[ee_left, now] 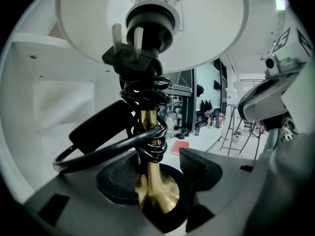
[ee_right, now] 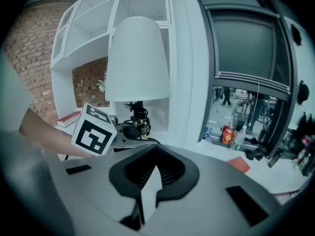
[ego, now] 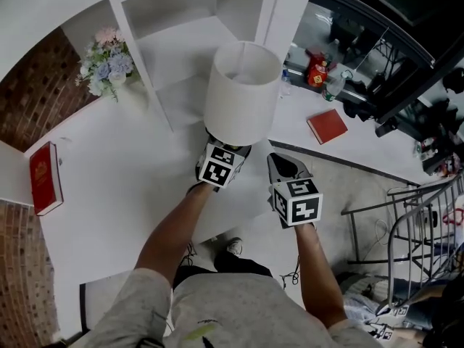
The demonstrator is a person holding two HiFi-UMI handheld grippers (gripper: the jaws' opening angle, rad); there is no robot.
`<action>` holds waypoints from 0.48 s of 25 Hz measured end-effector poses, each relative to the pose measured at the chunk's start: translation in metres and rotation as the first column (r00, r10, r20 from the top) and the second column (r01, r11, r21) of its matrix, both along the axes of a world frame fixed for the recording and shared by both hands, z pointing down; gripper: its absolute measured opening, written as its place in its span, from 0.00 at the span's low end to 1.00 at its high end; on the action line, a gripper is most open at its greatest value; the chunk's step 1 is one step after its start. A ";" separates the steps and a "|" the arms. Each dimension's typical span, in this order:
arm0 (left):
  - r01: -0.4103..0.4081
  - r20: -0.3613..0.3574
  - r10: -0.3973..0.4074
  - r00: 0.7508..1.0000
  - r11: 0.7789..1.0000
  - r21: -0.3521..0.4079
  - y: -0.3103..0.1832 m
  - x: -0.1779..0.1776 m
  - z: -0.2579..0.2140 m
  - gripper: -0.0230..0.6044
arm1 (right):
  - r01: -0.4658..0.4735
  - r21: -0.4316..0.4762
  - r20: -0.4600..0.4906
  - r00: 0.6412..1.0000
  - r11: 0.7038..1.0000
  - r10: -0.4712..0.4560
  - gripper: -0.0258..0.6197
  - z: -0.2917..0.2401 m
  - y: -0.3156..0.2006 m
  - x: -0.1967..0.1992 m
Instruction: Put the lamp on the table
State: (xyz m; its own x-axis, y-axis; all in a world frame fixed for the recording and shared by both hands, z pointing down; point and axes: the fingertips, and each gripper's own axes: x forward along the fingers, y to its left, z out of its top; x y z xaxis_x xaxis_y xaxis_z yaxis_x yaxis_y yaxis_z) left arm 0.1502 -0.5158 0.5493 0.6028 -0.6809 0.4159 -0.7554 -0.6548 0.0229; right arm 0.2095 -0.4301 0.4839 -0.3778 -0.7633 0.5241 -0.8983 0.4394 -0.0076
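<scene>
The lamp has a white drum shade (ego: pixel 243 93) and a thin brass stem (ee_left: pixel 150 127) with a black cord coiled round it, the plug (ee_left: pixel 125 53) tucked up under the shade. It stands upright by the white table's (ego: pixel 123 187) front edge; its foot is hidden in the head view. My left gripper (ego: pixel 226 145) reaches under the shade. Its jaws stand apart around the stem's flared foot (ee_left: pixel 155 168), with a gap showing at the right pad (ee_left: pixel 194 163). My right gripper (ego: pixel 279 162) hangs just right of the lamp, shut and empty (ee_right: pixel 152 173). The right gripper view shows the shade (ee_right: pixel 138 58) ahead.
A white shelf unit (ego: pixel 188 20) rises right behind the lamp. Flowers (ego: pixel 107 64) stand at the back left and a red book (ego: pixel 45 177) lies at the table's left edge. On the counter to the right are another red book (ego: pixel 327 125) and bottles (ego: pixel 317 69). A metal rack (ego: pixel 413 230) stands lower right.
</scene>
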 end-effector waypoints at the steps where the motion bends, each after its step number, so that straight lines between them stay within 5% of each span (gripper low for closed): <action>1: 0.006 0.000 -0.006 1.000 1.000 -0.007 0.001 -0.001 0.000 0.43 | 0.003 0.000 0.002 1.000 1.000 -0.003 0.04 -0.002 0.000 -0.001; 12: 0.038 0.088 -0.035 0.995 0.999 -0.033 0.026 -0.024 0.000 0.39 | 0.034 0.012 0.077 0.996 0.999 -0.035 0.04 -0.016 -0.002 -0.021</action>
